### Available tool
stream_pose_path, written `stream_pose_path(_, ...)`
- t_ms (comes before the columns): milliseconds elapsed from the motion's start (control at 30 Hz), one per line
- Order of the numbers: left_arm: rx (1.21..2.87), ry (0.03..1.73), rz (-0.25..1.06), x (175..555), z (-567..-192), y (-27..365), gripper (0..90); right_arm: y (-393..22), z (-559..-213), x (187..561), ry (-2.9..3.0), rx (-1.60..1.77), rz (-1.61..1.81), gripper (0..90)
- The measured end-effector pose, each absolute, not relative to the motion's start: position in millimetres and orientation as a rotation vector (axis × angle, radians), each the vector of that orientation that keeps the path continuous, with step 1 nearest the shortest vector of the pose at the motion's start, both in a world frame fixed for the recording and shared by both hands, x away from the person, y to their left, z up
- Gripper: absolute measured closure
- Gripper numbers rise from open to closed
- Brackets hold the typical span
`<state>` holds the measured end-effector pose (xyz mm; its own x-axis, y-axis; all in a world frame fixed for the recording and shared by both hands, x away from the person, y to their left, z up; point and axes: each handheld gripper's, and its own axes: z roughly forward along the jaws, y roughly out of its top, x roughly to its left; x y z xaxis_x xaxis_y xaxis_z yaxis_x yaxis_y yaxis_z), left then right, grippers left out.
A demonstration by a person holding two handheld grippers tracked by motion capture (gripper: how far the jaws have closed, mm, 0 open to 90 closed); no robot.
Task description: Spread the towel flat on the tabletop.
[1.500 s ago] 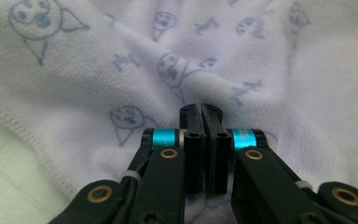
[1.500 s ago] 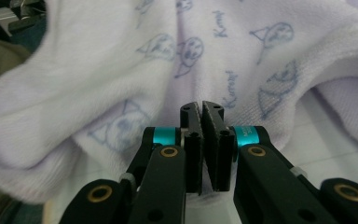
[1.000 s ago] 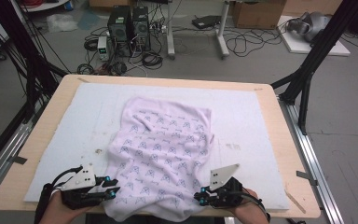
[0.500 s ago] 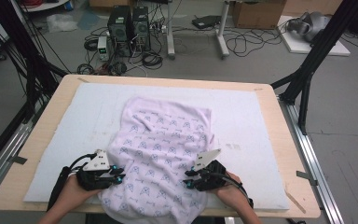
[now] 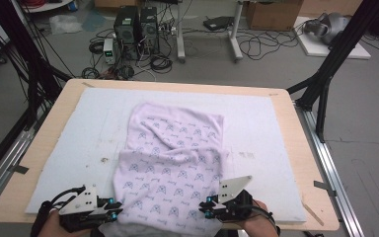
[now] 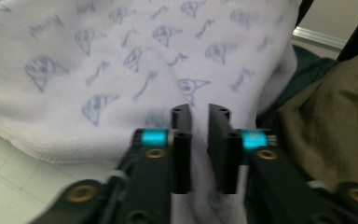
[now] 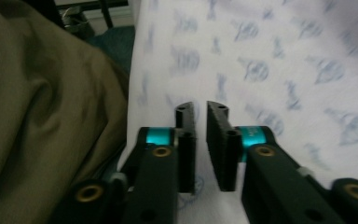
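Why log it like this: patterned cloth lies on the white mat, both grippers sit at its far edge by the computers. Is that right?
Not quite. The high view shows both grippers, left and right, at the near edge of the cloth, by the person. The cloth does lie on the white mat.

Even bright light; both gripper views motion-blurred, soft.

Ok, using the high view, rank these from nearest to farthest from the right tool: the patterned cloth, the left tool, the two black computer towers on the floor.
1. Patterned cloth: right beside the right tool, at the table's near edge.
2. Left tool: across the cloth's near edge, to the left.
3. Black computer towers: on the floor beyond the table's far side.
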<state>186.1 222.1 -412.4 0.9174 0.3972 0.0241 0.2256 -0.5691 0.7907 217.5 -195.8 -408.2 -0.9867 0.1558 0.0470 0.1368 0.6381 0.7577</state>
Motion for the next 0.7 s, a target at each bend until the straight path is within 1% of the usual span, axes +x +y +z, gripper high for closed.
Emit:
stream_pose_path(67,2.186,0.461,0.287,195,-412,221,65.1,-196,-403,222,2.784,0.27,1.273,69.9)
stream_pose_path(100,2.174,0.473,0.3,202,-413,219,62.0,-196,-403,227,2.775,0.292,1.244,68.8)
stream_pose_path(133,2.179,0.487,0.313,209,-414,218,60.6,-195,-405,233,2.778,0.311,1.234,65.8)
stream_pose_path(200,2.184,0.519,0.331,225,-419,215,58.2,-193,-414,245,2.785,0.36,1.215,63.2)
stream_pose_path(267,2.206,0.535,0.329,238,-425,211,58.1,-191,-424,257,2.797,0.4,1.194,60.4)
stream_pose_path(333,2.225,0.543,0.298,248,-432,208,59.5,-189,-435,266,2.818,0.43,1.159,60.4)
stream_pose_path(367,2.242,0.545,0.28,251,-435,206,61.8,-187,-438,269,2.831,0.445,1.127,61.4)
stream_pose_path(400,2.254,0.547,0.263,253,-439,205,64.7,-188,-440,271,2.827,0.455,1.149,64.5)
stream_pose_path(467,2.251,0.493,0.265,249,-443,205,76.0,-188,-440,273,2.831,0.454,1.151,69.2)
stream_pose_path(500,2.257,0.48,0.284,245,-443,204,85.4,-188,-440,273,2.827,0.445,1.152,73.6)
stream_pose_path(567,2.279,0.47,0.282,240,-441,204,87.6,-188,-440,272,2.847,0.414,1.153,86.2)
stream_pose_path(700,2.279,0.469,0.23,230,-440,212,88.2,-187,-438,267,2.853,0.377,1.13,87.8)
